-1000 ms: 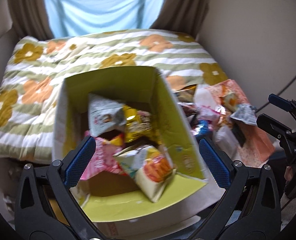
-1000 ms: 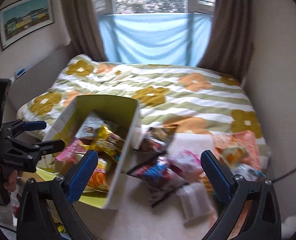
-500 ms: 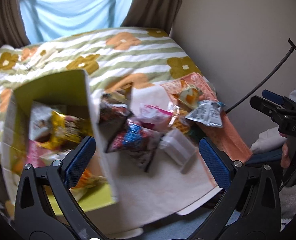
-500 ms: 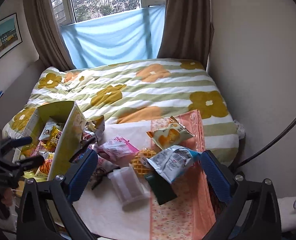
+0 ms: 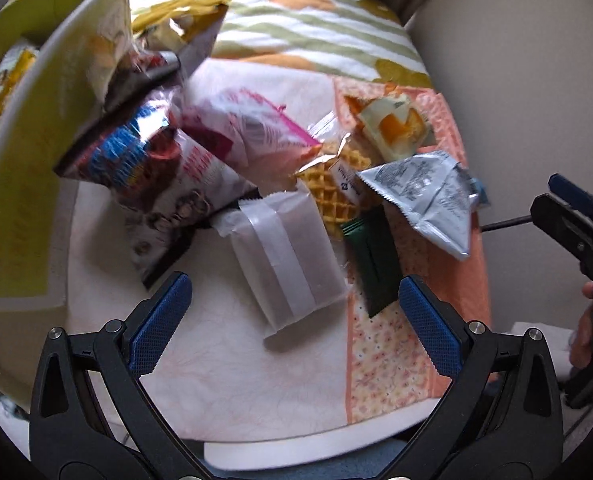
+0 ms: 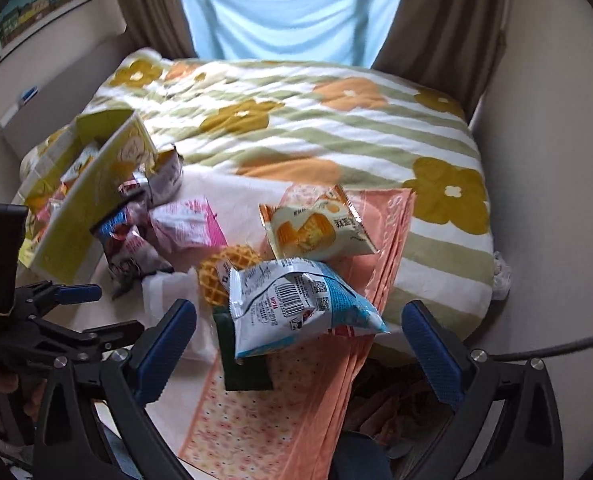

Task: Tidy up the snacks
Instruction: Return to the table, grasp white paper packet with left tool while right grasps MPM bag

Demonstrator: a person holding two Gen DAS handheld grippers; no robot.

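White packet [image 5: 284, 256] lies ahead between left jaws.

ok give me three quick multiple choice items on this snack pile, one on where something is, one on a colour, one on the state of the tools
1. Where does the silver-and-blue packet lie?
A. inside the yellow box
B. on top of the dark green packet
C. on the floor

2. What colour are the pads on the left tool?
A. red
B. blue
C. white

3. What state is the right tool in?
A. open, holding nothing
B. shut on the waffle
C. shut on the box

Answers:
1. B, its lower edge overlaps the dark green packet.
2. B, both pads show blue textured faces.
3. A, its fingers stand wide apart with no snack between them.
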